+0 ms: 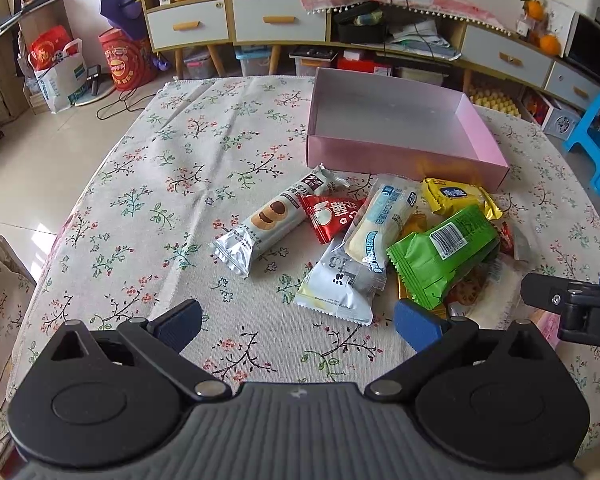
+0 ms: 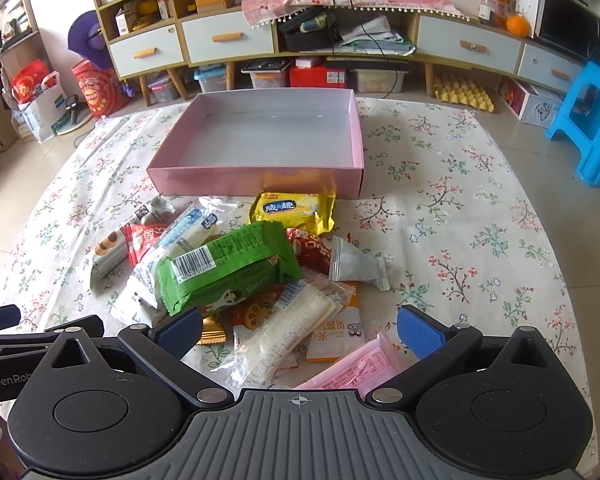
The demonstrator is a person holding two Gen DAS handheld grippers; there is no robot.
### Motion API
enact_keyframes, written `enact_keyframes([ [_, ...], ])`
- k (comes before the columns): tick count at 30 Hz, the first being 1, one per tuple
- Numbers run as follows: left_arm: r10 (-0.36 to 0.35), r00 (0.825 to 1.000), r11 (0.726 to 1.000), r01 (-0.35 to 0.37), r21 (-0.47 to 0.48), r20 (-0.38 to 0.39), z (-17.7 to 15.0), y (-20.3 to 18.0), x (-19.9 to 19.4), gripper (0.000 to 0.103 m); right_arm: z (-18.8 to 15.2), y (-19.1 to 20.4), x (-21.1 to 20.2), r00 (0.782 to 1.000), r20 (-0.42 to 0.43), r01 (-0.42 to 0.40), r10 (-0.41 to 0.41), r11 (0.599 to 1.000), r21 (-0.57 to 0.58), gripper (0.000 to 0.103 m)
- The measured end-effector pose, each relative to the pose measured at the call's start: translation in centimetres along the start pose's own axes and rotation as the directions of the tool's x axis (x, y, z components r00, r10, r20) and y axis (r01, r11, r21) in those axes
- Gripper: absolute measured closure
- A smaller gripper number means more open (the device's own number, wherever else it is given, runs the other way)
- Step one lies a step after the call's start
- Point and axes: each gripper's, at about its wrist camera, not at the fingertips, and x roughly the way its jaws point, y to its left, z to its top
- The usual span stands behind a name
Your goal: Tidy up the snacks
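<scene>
Pink box [image 2: 256, 176] holds nothing; snack packets [image 2: 228, 268] heaped before it. Only right view shows pink packet [image 2: 352, 368]. Both tongs [image 1: 298, 322] [image 2: 300, 328] gape, gripping nothing.

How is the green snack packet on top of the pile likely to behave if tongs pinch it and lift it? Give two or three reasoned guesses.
The green packet looks puffed and blocky, so it probably holds its shape rather than flopping. Its glossy wrapper may slip between smooth pads. It rests on other wrapped snacks, including the clear-wrapped cracker pack, so lifting it could shift them.
</scene>
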Motion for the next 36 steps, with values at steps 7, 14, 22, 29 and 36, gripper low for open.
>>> enact_keyframes([
  [7, -0.003, 1.000, 1.000, 0.003, 0.000, 0.000, 0.02, 0.06, -0.04, 0.000, 0.00, 0.00, -0.02, 1.000, 0.002, 0.002, -0.002, 1.000, 0.000, 0.000],
  [14, -0.005, 1.000, 1.000, 0.005, 0.000, -0.002, 0.02, 0.18, -0.04, 0.000, -0.05, 0.14, -0.01, 1.000, 0.003, 0.011, -0.011, 1.000, -0.009, 0.000],
  [22, -0.001, 1.000, 1.000, 0.001, 0.002, 0.001, -0.02, 0.12, -0.07, 0.000, -0.07, 0.20, -0.15, 1.000, 0.007, 0.014, -0.014, 1.000, -0.014, 0.000],
  [29, 0.001, 1.000, 1.000, -0.001, 0.002, 0.003, -0.06, 0.14, -0.13, 0.000, -0.12, 0.23, -0.39, 1.000, 0.013, 0.014, -0.013, 1.000, -0.018, 0.000],
  [36, -0.001, 1.000, 1.000, 0.001, 0.002, 0.002, -0.05, 0.15, -0.16, 0.000, -0.10, 0.19, -0.42, 1.000, 0.013, 0.012, -0.012, 1.000, -0.021, 0.000],
])
